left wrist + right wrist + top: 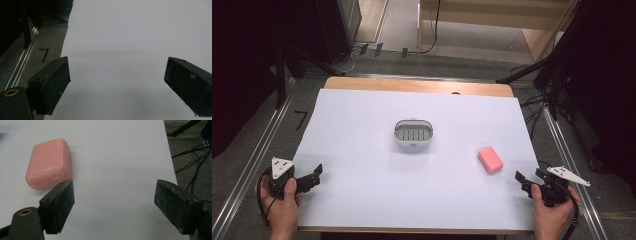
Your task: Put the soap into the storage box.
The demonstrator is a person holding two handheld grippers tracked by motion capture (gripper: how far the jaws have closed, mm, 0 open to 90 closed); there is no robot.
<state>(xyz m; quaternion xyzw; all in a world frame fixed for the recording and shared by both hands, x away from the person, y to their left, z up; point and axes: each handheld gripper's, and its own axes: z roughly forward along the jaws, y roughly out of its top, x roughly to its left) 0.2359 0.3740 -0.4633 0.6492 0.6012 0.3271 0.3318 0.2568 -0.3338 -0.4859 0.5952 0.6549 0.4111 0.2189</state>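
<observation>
Right gripper view: pink soap point(48, 163) just beyond right hand-held gripper point(115, 207), offset left.

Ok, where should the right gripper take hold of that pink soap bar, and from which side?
Grip the pink soap bar across its two long flat sides, coming from above with the open right gripper turned to match its diagonal lie. It lies flat and alone on the white sheet, so the short span probably fits the jaws.

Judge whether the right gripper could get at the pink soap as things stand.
Probably yes: the right gripper is open, the pink soap lies close ahead of it on the white sheet, with nothing between them.
</observation>
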